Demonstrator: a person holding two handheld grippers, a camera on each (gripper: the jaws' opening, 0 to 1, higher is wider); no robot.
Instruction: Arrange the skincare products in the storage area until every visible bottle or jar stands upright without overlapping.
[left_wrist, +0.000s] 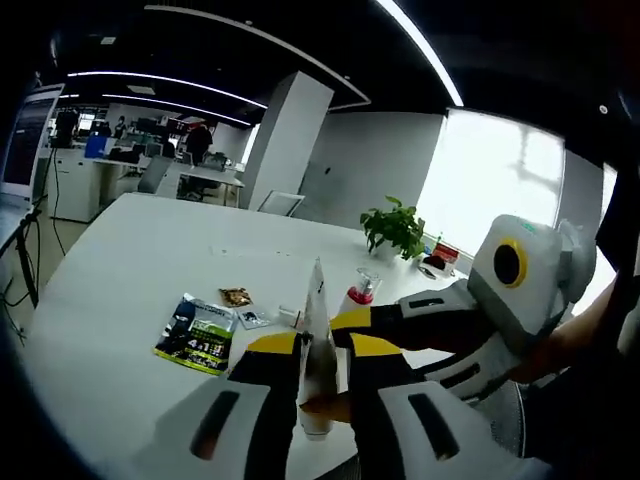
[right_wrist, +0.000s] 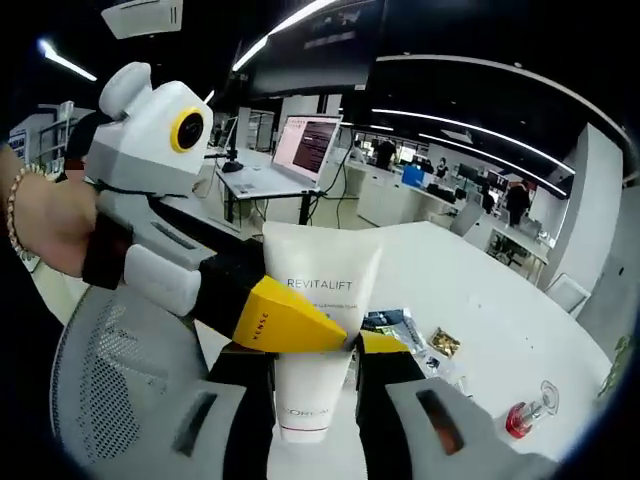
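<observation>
A white L'Oreal Revitalift tube (right_wrist: 322, 290) is held upright above the white table (left_wrist: 130, 260), cap down and flat crimped end up. In the left gripper view the tube (left_wrist: 317, 350) is seen edge-on between my left gripper's (left_wrist: 322, 352) yellow-tipped jaws, which are shut on it. My right gripper (right_wrist: 318, 352) is also shut on the tube lower down, and the left gripper (right_wrist: 300, 325) reaches in from the left across it. A small clear bottle with a red cap (left_wrist: 360, 291) stands on the table beyond; in the right gripper view that bottle (right_wrist: 527, 413) appears tilted.
A green-and-black sachet pack (left_wrist: 197, 336) and a small brown packet (left_wrist: 236, 296) lie on the table. A potted plant (left_wrist: 394, 227) stands at the far edge. A grey mesh chair (right_wrist: 110, 390) is close by, with a laptop (right_wrist: 305, 148) on a desk behind.
</observation>
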